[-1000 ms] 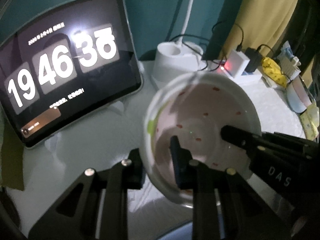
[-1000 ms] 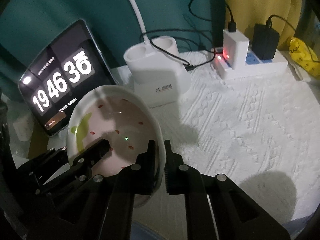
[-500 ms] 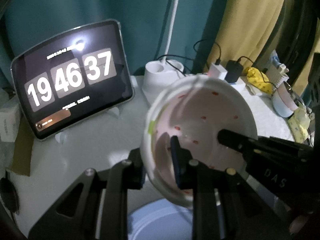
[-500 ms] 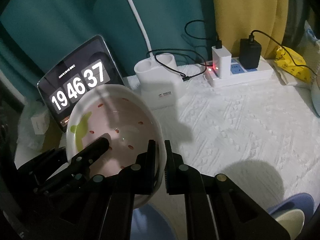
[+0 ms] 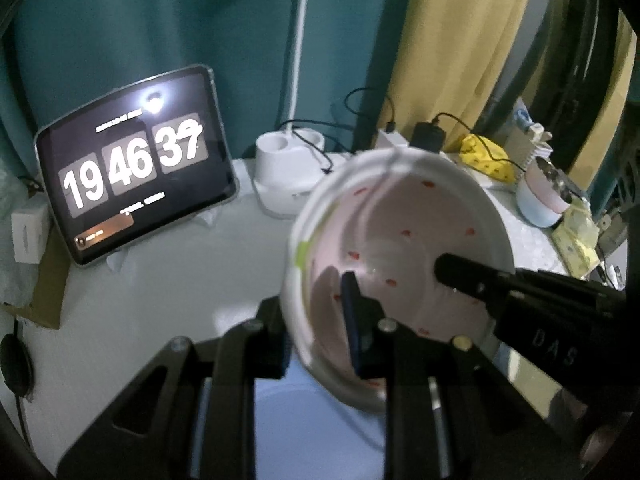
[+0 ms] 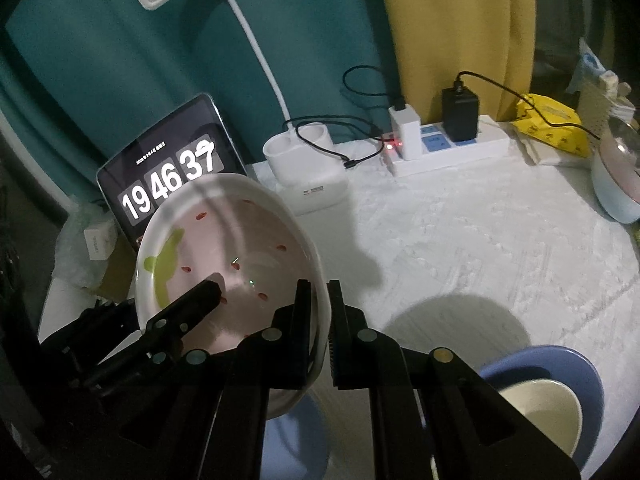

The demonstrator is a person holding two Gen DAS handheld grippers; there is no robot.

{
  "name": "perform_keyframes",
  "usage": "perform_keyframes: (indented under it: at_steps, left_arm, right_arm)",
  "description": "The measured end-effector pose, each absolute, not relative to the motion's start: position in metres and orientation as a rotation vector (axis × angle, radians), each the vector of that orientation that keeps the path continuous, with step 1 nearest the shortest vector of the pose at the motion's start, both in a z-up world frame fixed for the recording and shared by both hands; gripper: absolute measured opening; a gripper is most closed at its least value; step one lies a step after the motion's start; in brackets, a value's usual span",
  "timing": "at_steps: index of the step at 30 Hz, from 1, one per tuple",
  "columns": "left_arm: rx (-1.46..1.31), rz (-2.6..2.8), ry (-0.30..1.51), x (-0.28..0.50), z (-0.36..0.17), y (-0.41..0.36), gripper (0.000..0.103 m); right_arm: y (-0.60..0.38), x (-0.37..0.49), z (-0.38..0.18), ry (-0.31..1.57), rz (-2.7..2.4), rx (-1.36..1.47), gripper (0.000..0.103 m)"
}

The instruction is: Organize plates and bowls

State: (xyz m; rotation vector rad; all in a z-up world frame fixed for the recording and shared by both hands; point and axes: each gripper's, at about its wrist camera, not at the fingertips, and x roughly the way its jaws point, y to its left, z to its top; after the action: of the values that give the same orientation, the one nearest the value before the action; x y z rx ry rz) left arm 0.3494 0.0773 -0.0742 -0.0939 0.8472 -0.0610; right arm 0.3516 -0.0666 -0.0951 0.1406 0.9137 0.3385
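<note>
Left tool [image 5: 316,332] and right tool [image 6: 318,316], both clamped on opposite rims of pink-speckled bowl [image 5: 400,248], lifted mid-frame above bench [image 6: 460,240]. Cream bowl [image 6: 540,412] nested in blue bowl [image 6: 576,368], lower right. Pink-speckled bowl not yet placed; sorting seemingly midway.

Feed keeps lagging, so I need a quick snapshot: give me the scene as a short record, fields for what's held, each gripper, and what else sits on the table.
held item: white bowl with red specks and a green mark inside, tilted, off the table
left gripper: shut on the bowl's rim, one finger inside, one outside
right gripper: shut on the opposite rim
below bowl: blue dish, partly hidden
other dishes: cream bowl nested in a blue bowl
table: white textured cloth
background: tablet clock, lamp base, power strip
</note>
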Motion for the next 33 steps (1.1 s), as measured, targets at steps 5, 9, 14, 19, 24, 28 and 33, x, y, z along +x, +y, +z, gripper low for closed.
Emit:
perform_keyframes:
  at_steps: [5, 9, 14, 19, 24, 28, 33]
  left_arm:
    - [-0.075, -0.065, 0.836, 0.339, -0.068, 0.06, 0.022]
    - [-0.067, -0.072, 0.83, 0.332, -0.064, 0.047, 0.022]
    - [-0.062, -0.086, 0.823, 0.324, -0.059, 0.032, 0.022]
    - [-0.056, -0.099, 0.816, 0.317, -0.055, 0.015, 0.022]
    - [-0.048, -0.117, 0.813, 0.311, -0.051, -0.004, 0.022]
    - [-0.039, -0.135, 0.816, 0.308, -0.051, -0.021, 0.022]
    - [-0.04, -0.152, 0.825, 0.305, -0.055, -0.039, 0.022]
  right_arm:
    - [-0.082, 0.339, -0.089, 0.898, 0.338, 0.153, 0.008]
    - [-0.094, 0.331, -0.085, 0.89, 0.336, 0.161, 0.008]
    - [-0.111, 0.322, -0.078, 0.872, 0.333, 0.176, 0.008]
    - [-0.128, 0.312, -0.074, 0.855, 0.326, 0.185, 0.008]
    - [-0.148, 0.304, -0.071, 0.847, 0.317, 0.202, 0.008]
    - [-0.164, 0.299, -0.071, 0.845, 0.307, 0.214, 0.008]
    - [-0.182, 0.292, -0.073, 0.842, 0.289, 0.217, 0.008]
